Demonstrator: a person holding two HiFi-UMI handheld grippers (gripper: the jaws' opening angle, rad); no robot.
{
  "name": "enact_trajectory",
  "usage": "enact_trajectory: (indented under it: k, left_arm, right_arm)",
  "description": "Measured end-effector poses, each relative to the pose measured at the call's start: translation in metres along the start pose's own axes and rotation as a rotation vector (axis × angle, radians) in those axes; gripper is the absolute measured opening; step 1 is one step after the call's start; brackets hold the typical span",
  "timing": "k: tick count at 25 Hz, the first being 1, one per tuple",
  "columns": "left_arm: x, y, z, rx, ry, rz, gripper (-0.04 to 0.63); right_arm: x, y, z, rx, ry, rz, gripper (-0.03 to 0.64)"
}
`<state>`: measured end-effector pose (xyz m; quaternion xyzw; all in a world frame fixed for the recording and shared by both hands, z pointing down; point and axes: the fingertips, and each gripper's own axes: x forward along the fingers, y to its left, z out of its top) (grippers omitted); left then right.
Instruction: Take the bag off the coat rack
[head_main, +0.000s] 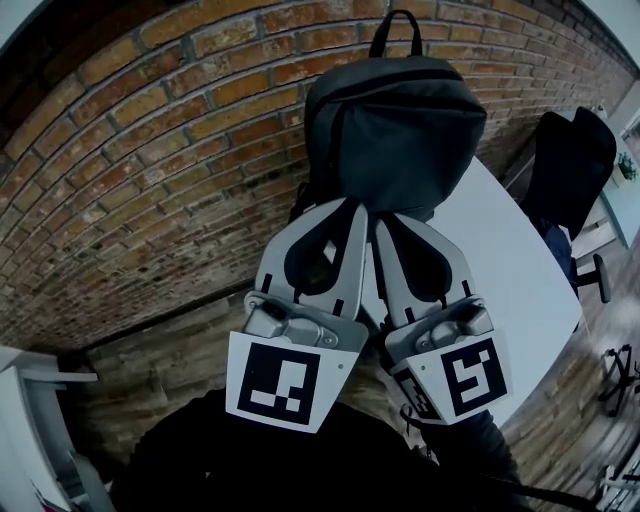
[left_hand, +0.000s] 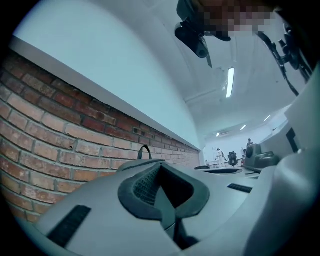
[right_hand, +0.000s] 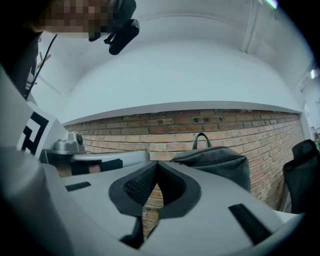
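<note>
Brick wall (head_main: 150, 150) fills the background. Left gripper (head_main: 352, 208) and right gripper (head_main: 386, 218), both with jaws together on nothing, point at the hanging backpack (head_main: 395, 130). Its long axis runs straight ahead to the top loop (head_main: 395, 25), about equally near both.

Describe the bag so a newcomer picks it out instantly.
Start at the red brick wall; where the white table meets it is a dark grey backpack. Unlike the black chair to its right, it has a loop handle on top.
</note>
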<state>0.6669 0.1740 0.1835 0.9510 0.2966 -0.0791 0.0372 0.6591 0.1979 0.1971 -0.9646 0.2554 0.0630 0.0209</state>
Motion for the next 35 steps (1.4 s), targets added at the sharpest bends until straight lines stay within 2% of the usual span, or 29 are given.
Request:
enact_trajectory:
  k: [20,35]
  left_arm:
    - [-0.033,-0.002,0.021,0.023,-0.045,0.019,0.008]
    - [-0.037,0.004,0.019,0.018,-0.04,0.033,0.009]
  right_arm:
    - [-0.01,0.026,0.025,-0.085,-0.023,0.011,0.006]
    - [-0.007,0.031,0.024,-0.076,-0.022,0.017,0.005]
